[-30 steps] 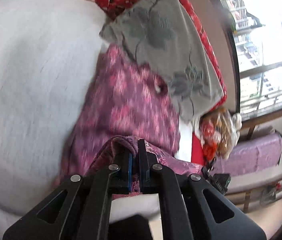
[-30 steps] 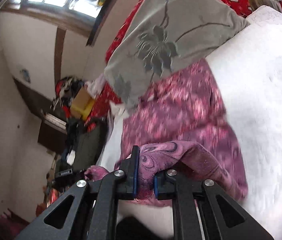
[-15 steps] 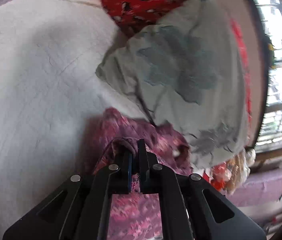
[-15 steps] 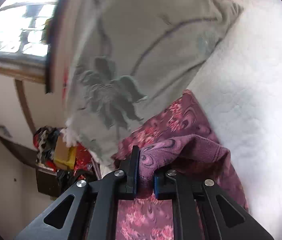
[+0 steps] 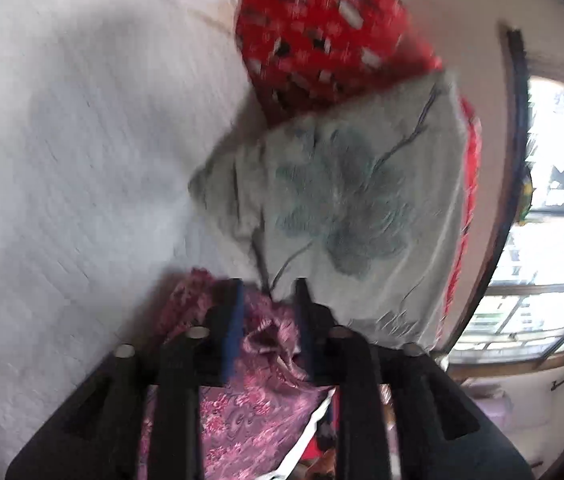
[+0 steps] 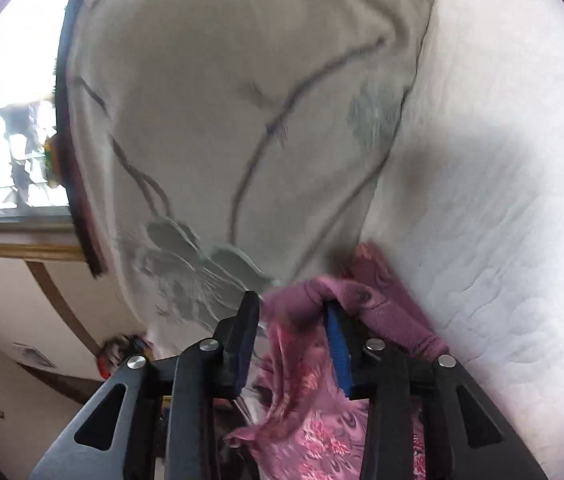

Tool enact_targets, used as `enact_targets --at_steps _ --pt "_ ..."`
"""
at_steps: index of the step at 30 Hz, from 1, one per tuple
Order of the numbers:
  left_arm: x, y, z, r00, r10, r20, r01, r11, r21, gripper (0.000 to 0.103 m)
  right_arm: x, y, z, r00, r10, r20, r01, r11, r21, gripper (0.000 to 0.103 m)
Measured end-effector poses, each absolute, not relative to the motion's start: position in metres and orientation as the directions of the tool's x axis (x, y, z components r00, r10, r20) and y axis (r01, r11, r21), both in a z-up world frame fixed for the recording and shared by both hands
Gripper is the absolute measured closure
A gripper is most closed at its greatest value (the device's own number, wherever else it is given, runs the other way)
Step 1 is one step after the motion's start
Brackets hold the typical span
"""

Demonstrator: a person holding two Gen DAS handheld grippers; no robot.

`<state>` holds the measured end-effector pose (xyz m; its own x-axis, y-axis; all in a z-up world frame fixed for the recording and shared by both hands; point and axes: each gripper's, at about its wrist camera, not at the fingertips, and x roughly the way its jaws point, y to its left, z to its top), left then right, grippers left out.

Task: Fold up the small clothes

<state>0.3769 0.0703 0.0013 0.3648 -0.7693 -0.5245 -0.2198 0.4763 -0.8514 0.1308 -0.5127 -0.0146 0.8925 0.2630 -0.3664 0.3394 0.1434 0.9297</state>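
While both grippers hang over the far part of the white bedsheet (image 5: 65, 168), each stands with its jaws spread apart and the pink flowered garment (image 5: 241, 412) bunched loosely in the gap, no longer pinched. The left gripper (image 5: 267, 300) has the cloth's crumpled edge between its fingers and trailing back beneath it; the right gripper (image 6: 292, 316) shows a rolled hem draped over one blue pad (image 6: 338, 344). That cloth lies just short of the grey flowered pillow (image 6: 241, 120), its edge touching or nearly touching the pillow's lower side, with the red patterned cushion (image 5: 314, 32) beyond. Judging from this, the fold has been carried forward and laid down, so each hand should draw straight back.
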Motion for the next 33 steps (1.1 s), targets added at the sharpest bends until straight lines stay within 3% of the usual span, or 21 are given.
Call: enact_targets --at_steps 1,6,10,11,12,13,15,18,19,20,23,26,31,32,33 --pt "0.374 0.073 0.006 0.368 -0.758 -0.538 -0.211 0.495 -0.843 0.067 0.124 -0.513 -0.011 0.894 0.242 -0.377 0.342 0.175 0.923 0.053" --pt "0.356 0.030 0.016 0.257 -0.686 -0.681 0.049 0.713 -0.699 0.063 0.120 -0.501 0.005 0.767 0.181 -0.616 0.469 0.497 0.730 0.053" --pt "0.346 -0.009 0.000 0.234 -0.587 -0.775 0.142 0.809 -0.570 0.063 0.141 -0.484 -0.001 0.679 0.137 -0.722 0.508 0.622 0.596 0.053" --pt "0.348 -0.016 -0.005 0.239 -0.559 -0.794 0.142 0.829 -0.541 0.063 0.146 -0.480 -0.002 0.673 0.127 -0.729 0.507 0.639 0.579 0.061" --pt "0.350 -0.020 -0.010 0.243 -0.537 -0.808 0.135 0.843 -0.520 0.063 0.151 -0.475 -0.002 0.669 0.119 -0.734 0.499 0.660 0.562 0.087" --pt "0.355 -0.023 -0.017 0.246 -0.504 -0.828 0.117 0.864 -0.490 0.063 0.156 -0.471 0.001 0.686 0.120 -0.718 0.472 0.678 0.564 0.098" --pt "0.362 -0.025 -0.033 0.236 -0.456 -0.858 0.079 0.889 -0.450 0.066 0.159 -0.470 0.003 0.712 0.087 -0.697 0.468 0.681 0.563 0.097" --pt "0.359 -0.018 -0.027 0.248 -0.455 -0.855 0.073 0.889 -0.452 0.069 0.171 -0.478 -0.019 0.599 0.053 -0.799 0.576 0.664 0.476 0.097" --pt "0.354 -0.014 -0.022 0.245 -0.460 -0.853 0.077 0.887 -0.456 0.069 0.168 -0.479 -0.018 0.610 0.054 -0.790 0.567 0.666 0.484 0.095" --pt "0.347 -0.009 -0.017 0.242 -0.471 -0.848 0.091 0.881 -0.464 0.069 0.164 -0.479 -0.011 0.618 0.038 -0.785 0.562 0.677 0.475 0.086" --pt "0.309 0.003 0.000 0.256 -0.482 -0.838 0.178 0.876 -0.449 0.068 0.141 -0.467 0.012 0.645 0.058 -0.762 0.489 0.735 0.469 0.085" --pt "0.263 0.011 -0.005 0.232 -0.492 -0.839 0.224 0.867 -0.446 0.064 0.103 -0.448 0.017 0.649 0.128 -0.750 0.426 0.756 0.498 0.061" --pt "0.239 0.003 -0.024 0.240 -0.399 -0.885 0.266 0.904 -0.335 0.065 0.059 -0.433 -0.014 0.583 0.139 -0.801 0.484 0.733 0.479 0.056" --pt "0.237 0.002 -0.021 0.245 -0.383 -0.891 0.273 0.909 -0.315 0.065 0.059 -0.432 -0.021 0.571 0.151 -0.807 0.502 0.713 0.489 0.065" --pt "0.237 0.002 -0.017 0.239 -0.374 -0.896 0.262 0.913 -0.312 0.065 0.056 -0.429 -0.019 0.595 0.146 -0.790 0.489 0.714 0.501 0.092"
